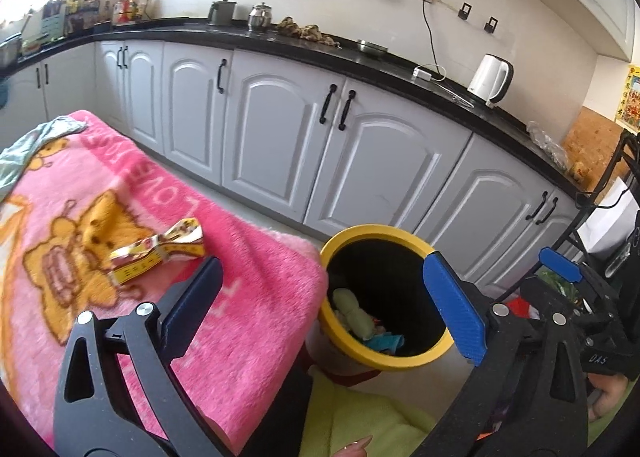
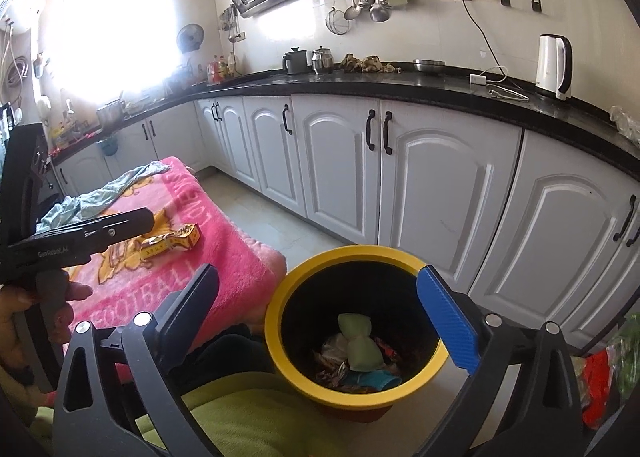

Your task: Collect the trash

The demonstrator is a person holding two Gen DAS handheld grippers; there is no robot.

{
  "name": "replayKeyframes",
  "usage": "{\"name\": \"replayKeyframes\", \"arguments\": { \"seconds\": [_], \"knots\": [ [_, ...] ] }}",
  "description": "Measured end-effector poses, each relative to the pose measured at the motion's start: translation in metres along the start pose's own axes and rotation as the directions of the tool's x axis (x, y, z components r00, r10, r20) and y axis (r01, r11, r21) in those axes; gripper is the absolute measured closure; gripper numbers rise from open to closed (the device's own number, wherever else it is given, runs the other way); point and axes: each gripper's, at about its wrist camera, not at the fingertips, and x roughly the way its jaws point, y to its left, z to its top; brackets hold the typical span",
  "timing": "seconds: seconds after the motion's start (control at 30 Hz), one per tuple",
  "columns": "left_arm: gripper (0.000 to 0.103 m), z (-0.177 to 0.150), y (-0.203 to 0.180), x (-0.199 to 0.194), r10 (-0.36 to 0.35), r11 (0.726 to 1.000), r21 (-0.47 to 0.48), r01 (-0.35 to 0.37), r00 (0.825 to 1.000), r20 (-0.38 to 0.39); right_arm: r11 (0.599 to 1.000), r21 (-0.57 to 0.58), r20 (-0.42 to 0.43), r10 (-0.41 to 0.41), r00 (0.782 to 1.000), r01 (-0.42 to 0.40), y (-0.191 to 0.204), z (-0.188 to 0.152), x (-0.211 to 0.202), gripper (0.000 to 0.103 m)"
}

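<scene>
Both the left gripper (image 1: pixel 326 297) and right gripper (image 2: pixel 328 309) tilt downward, released, above the bin (image 2: pixel 280 309).

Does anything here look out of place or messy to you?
One crumpled yellow wrapper lies loose on the pink blanket, left of the yellow-rimmed bin, while other trash is already in the bin. A pale cloth is bunched at the blanket's far end. Nothing looks spilled or broken.
</scene>
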Motion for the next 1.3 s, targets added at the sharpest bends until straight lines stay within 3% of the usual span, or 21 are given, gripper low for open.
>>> {"name": "replayKeyframes", "arguments": {
  "seconds": [0.4,0.6,0.9,1.3],
  "knots": [
    [0.011,-0.028,0.009,-0.023,0.081,0.996,0.023,-0.081,0.997,0.004,0.999,-0.053,0.002,-0.006,1.0,0.006,0.037,-0.023,-0.015,0.006],
    [0.011,-0.044,0.002,-0.041,0.133,0.988,0.064,-0.139,0.987,0.096,0.999,-0.027,0.058,-0.029,0.998,0.031,0.046,-0.035,-0.03,0.006],
    [0.011,-0.05,-0.001,-0.066,0.155,0.984,0.054,-0.17,0.964,0.214,0.996,-0.048,0.173,-0.07,0.982,0.079,0.061,-0.047,-0.053,0.006],
    [0.011,-0.059,-0.006,-0.083,0.116,0.989,0.057,-0.139,0.947,0.299,0.993,-0.049,0.293,-0.089,0.952,0.108,0.064,-0.05,-0.072,0.006]
  ]
}}
